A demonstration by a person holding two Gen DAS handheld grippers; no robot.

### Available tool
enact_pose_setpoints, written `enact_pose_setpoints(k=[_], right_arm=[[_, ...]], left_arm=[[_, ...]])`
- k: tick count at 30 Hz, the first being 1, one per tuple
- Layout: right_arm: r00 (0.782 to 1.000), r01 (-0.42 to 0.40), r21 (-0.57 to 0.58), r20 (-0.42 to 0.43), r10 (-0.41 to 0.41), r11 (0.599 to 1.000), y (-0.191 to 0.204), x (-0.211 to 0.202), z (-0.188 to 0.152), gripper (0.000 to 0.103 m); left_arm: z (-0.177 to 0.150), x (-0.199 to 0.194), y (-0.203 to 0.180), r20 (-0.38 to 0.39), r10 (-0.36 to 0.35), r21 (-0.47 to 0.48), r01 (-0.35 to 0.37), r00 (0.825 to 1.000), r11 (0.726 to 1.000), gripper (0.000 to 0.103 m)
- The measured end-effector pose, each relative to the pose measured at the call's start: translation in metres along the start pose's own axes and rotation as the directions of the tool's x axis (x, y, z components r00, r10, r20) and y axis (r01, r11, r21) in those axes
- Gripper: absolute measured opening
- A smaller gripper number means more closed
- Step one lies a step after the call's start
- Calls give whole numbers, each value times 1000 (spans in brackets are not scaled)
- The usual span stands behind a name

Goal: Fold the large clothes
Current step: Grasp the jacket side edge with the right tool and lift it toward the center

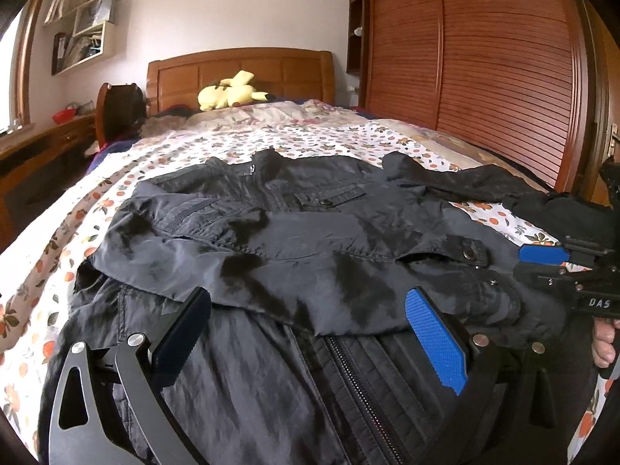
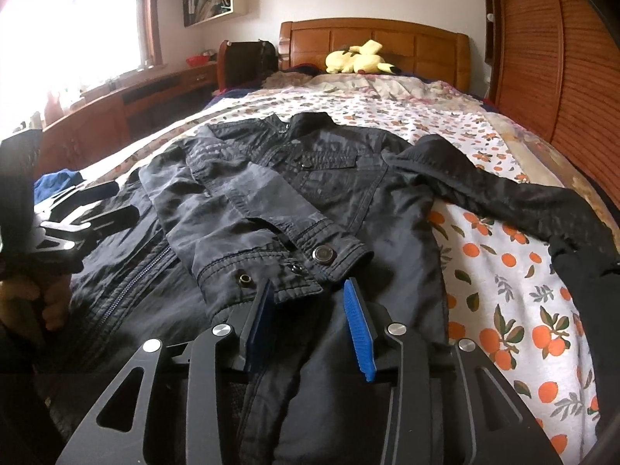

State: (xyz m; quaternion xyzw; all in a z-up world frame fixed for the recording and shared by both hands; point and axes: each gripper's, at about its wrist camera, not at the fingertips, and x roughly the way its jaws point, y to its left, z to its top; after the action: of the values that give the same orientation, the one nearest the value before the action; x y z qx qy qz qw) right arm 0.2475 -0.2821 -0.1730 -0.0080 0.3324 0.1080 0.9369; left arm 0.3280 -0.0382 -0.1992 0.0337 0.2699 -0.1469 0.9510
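Observation:
A dark jacket [image 1: 310, 224] lies front-up on the bed, collar toward the headboard. Its left sleeve is folded across the chest with the buttoned cuff [image 2: 325, 254] near the hem. The other sleeve [image 2: 484, 182] stretches out to the right over the sheet. My left gripper [image 1: 310, 306] is open just above the lower front by the zipper [image 1: 360, 391]. My right gripper [image 2: 310, 290] is open with its blue pads [image 2: 358, 325] just short of the folded cuff. It also shows in the left wrist view [image 1: 542, 261].
The bed has an orange-print sheet [image 2: 503, 271] and a wooden headboard [image 2: 372, 42] with a yellow plush toy [image 2: 356, 60]. A slatted wooden wardrobe [image 1: 484, 58] runs along the right. A desk [image 2: 116, 108] stands under the window at left. A blue cloth [image 2: 54, 182] lies at the left bed edge.

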Motion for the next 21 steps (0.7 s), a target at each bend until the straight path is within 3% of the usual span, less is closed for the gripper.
enact_pose_setpoints(k=[7,11,21], right_arm=[[999,44,41,19,-45,998,-16,-12,9,46],[997,75,55,21,-76,996,-32,-12,25,46],[979,206,129,-19,-205,970,-97,26,66,49]], left_arm=[[0,-3,-1,19,11,-1,-11,1000,1000,101],[0,-7,-2,36,15,5,-16,999,1000,101],[-1,-10,2,55,18,-16,-17,998,1000,101]])
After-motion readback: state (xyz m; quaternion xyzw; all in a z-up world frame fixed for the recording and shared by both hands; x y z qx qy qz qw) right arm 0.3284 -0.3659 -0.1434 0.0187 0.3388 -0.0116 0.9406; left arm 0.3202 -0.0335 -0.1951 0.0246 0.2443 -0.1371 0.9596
